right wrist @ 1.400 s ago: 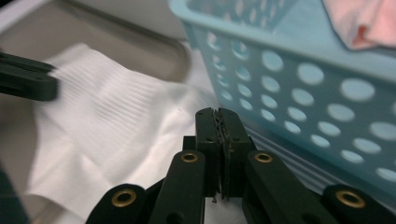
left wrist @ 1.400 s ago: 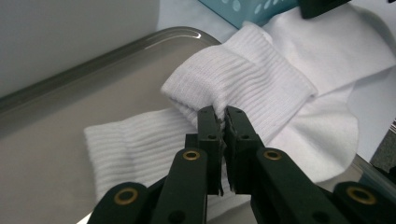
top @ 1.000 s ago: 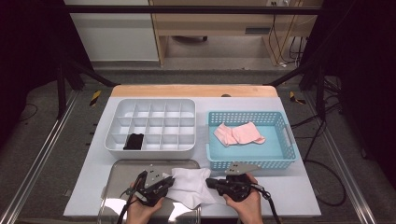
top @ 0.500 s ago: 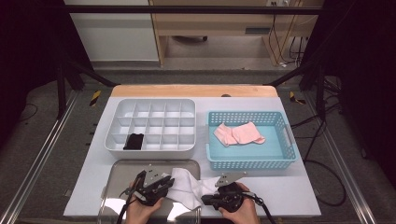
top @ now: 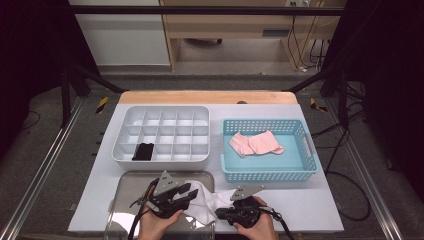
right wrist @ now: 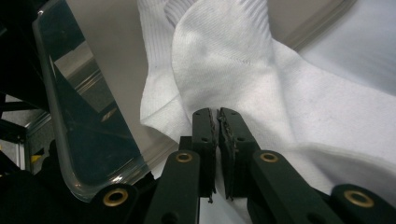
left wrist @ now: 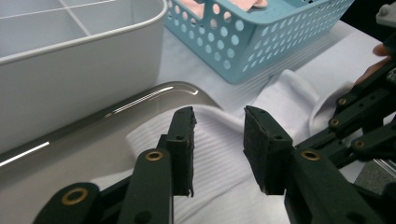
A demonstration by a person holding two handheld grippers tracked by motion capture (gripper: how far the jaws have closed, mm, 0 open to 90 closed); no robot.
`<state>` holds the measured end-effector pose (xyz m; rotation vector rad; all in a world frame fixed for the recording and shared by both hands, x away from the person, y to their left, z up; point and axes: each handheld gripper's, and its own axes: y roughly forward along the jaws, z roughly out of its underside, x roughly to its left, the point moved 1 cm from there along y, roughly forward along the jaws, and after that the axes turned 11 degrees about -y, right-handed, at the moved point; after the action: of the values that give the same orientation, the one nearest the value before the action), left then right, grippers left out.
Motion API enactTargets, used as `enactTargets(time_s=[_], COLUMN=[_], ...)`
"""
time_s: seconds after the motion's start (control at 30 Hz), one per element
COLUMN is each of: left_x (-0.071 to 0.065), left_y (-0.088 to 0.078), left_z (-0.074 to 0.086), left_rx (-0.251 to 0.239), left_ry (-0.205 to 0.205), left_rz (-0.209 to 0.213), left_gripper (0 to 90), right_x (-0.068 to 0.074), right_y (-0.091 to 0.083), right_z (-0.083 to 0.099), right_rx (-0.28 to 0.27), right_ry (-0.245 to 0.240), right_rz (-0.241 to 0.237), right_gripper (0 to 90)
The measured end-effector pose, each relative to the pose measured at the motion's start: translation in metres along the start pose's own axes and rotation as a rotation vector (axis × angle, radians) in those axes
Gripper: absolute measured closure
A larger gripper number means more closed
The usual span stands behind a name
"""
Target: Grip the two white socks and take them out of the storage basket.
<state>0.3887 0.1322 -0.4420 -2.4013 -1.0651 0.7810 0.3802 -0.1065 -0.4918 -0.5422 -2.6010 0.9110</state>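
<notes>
From above the person's side of the table, the high view looks forward and down, taking in the whole tabletop and the floor beyond. The left gripper view sits low and close, looking along the left gripper (left wrist: 218,144) across the ribbed white cotton sock (left wrist: 224,163) toward the perforated light-blue plastic basket (left wrist: 261,32). The right gripper view looks down along the right gripper (right wrist: 218,135) from very near. All three share that sock (top: 205,200) (right wrist: 243,70) and the shiny metal tray's rim (top: 125,175) (left wrist: 154,95) (right wrist: 70,154).
</notes>
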Motion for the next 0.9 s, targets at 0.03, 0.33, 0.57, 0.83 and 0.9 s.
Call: enactTargets(time_s=[0.03,0.33,0.57,0.83,0.9], left_x=[-0.002,-0.017,-0.016,-0.015,-0.017], left_y=[0.003,0.028,0.044,0.04,0.034], left_z=[-0.001,0.002,0.01,0.01,0.006], left_rx=[0.004,0.055,0.114,0.093,0.072], left_ry=[-0.008,-0.027,-0.056,-0.039,-0.024], left_rz=[0.004,-0.006,-0.02,0.025,0.049], left_gripper=[61.2,56.9,67.5,87.5,87.6], right_x=[0.001,0.003,0.004,0.004,0.004], right_y=[0.0,-0.001,-0.001,-0.006,-0.012], right_z=[0.001,0.007,0.007,0.003,0.001], right_rx=[-0.008,-0.042,-0.039,-0.043,-0.065], right_ry=[0.004,-0.021,-0.024,-0.009,-0.002], right_rz=[0.004,0.023,0.025,0.02,0.024], right_gripper=[85.2,86.5,86.4,84.2,83.7])
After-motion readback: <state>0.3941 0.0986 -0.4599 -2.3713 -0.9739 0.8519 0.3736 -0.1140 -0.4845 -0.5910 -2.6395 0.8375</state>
